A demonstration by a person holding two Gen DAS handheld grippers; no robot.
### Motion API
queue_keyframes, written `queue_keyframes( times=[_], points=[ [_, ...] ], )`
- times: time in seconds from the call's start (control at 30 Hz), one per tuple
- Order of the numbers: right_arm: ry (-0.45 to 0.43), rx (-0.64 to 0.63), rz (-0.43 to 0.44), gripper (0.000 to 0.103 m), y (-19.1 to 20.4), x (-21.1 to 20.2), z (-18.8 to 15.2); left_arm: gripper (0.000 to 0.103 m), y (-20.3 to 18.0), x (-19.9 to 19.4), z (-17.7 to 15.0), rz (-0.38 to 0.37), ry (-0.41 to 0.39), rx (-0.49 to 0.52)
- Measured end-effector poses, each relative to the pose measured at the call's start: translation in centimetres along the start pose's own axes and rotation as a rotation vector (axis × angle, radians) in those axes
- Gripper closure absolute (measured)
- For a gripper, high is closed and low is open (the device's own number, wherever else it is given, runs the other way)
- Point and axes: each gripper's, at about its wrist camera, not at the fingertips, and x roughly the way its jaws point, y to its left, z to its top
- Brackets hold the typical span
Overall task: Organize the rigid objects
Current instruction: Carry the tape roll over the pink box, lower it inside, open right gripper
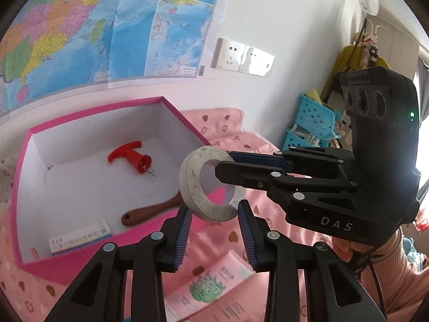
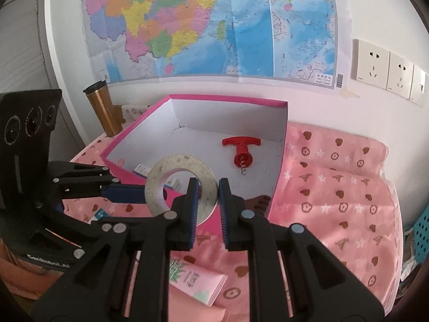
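Note:
A grey speckled ring (image 1: pixel 193 185) (image 2: pixel 158 173) hangs in the air over the near corner of the pink box (image 1: pixel 93 112) (image 2: pixel 228 98). My left gripper (image 1: pixel 215 214) (image 2: pixel 154 193) is shut on the ring's lower rim, with a blue pad on each side. Reaching in from the right in the left wrist view, my right gripper (image 1: pixel 225 163) (image 2: pixel 209 196) is shut on the ring's other side, one finger across the hole. Inside the box lie a red corkscrew (image 1: pixel 131 158) (image 2: pixel 241 150), a brown wooden handle (image 1: pixel 150 210) and a small printed carton (image 1: pixel 80 237).
A pink patterned cloth (image 2: pixel 335 187) covers the table. A pink-and-green packet (image 1: pixel 214 281) (image 2: pixel 198 281) lies on it near me. A copper tumbler (image 2: pixel 103 110) stands behind the box's left corner. Blue baskets (image 1: pixel 313 118) stand at the far right. A pink-sleeved hand (image 1: pixel 375 255) holds the right gripper.

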Motion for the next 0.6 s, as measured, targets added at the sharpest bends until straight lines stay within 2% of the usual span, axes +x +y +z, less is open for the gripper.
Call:
queue_keyframes(
  times=[0.3, 0.6],
  points=[
    [0.032, 0.021, -0.019, 0.087, -1.2, 2.7, 1.3, 0.068, 1.8, 1.8, 1.6, 0.021, 0.026, -0.034],
    [0.092, 0.055, -0.036, 0.087, -2.4, 5.5, 1.3, 0.067, 3.2, 3.9, 1.8, 0.016, 0.074, -0.069]
  ],
)
